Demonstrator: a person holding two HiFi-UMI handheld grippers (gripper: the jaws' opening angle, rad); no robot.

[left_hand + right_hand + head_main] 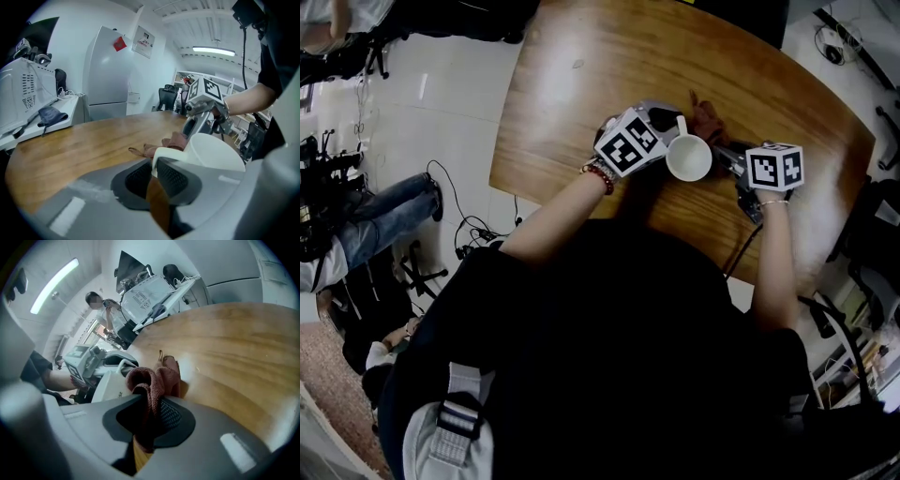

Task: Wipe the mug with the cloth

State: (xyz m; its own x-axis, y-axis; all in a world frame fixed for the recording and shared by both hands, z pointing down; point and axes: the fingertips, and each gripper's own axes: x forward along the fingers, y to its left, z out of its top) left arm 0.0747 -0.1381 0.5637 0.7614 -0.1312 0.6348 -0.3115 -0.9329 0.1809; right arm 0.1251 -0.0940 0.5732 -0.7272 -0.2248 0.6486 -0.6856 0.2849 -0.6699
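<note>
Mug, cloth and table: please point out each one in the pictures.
Mug (688, 157): head view, its white inside.
Cloth (161, 378): right gripper view, its bunched fold.
Table (609, 75): head view, bare wood top.

One mug (688, 157), one cloth (707, 120), one table (609, 66)

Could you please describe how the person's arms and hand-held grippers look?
The left hand-held gripper and right hand-held gripper are grey with dark textured pads, each topped by a white cube of black square markers. A black cable trails from the right one. Black top, bare forearms, red beaded bracelet on the left wrist.
</note>
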